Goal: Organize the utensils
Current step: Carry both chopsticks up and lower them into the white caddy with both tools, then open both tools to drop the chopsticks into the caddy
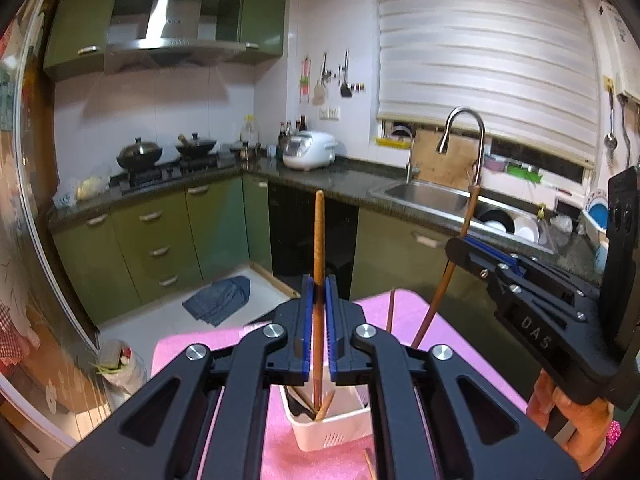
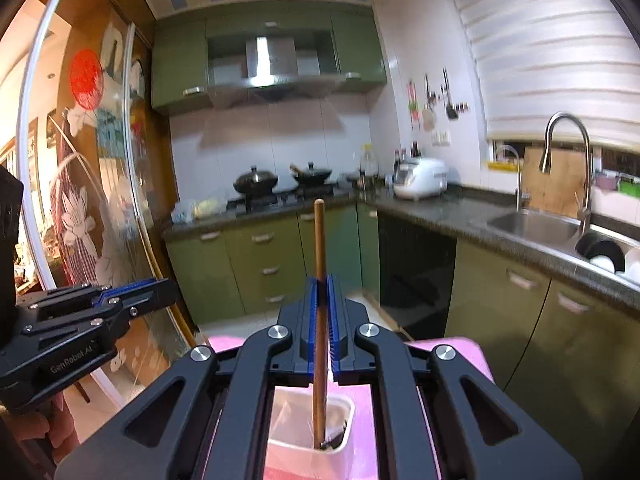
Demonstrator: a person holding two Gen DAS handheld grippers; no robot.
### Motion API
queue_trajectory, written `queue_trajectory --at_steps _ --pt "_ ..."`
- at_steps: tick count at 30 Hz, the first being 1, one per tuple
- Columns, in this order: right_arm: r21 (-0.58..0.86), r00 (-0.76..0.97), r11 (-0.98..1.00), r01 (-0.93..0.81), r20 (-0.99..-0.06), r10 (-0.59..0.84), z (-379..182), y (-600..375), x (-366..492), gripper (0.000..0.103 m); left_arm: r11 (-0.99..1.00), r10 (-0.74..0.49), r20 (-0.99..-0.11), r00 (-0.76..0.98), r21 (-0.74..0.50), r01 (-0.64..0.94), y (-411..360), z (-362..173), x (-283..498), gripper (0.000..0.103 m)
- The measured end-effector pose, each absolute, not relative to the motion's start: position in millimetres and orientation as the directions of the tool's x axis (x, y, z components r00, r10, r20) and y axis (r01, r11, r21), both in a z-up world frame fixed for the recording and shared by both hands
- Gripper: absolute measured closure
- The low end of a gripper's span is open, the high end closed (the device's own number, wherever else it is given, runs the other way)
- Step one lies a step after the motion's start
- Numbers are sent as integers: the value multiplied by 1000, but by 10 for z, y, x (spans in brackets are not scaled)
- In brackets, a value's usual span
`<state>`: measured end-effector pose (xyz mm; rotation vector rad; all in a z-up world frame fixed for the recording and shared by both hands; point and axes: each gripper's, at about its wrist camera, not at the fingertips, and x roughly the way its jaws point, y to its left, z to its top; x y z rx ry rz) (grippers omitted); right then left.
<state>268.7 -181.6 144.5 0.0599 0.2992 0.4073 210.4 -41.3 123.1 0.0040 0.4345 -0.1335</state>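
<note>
My left gripper (image 1: 319,286) is shut on a brown wooden chopstick (image 1: 318,240), held upright with its lower tip inside a white plastic utensil holder (image 1: 336,426) on the pink table. My right gripper (image 2: 324,286) is shut on another wooden chopstick (image 2: 319,248), also upright, its lower end inside the same white holder (image 2: 308,440). In the left wrist view the right gripper (image 1: 460,246) shows at right with its chopstick (image 1: 444,280) slanting down. In the right wrist view the left gripper (image 2: 160,290) shows at left. Other utensils lie in the holder.
The pink table (image 1: 404,312) carries the holder; one more chopstick (image 1: 390,310) lies on it. Behind are green cabinets (image 1: 160,240), a stove with two woks (image 1: 140,154), a rice cooker (image 1: 310,150), a sink (image 1: 432,196) with a tall tap.
</note>
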Motion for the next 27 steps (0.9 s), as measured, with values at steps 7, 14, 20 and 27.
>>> queue_trajectory --at_steps 7,14,20,27 --pt "105 846 919 -380 -364 391 1014 -1704 2808 96 989 -137 -485 864 -14 149 -467 876 2091 97" --pt "79 858 925 -373 -350 376 922 -1698 2573 79 990 -129 -509 851 -19 138 -422 669 1943 90" --pt "76 869 926 -369 -325 373 890 -1857 2070 68 991 -123 -508 853 -21 131 -411 583 1575 80" --pt "90 831 938 -335 -441 339 272 -2039 1616 67 985 -163 -597 786 -47 168 -588 -61 1155 78"
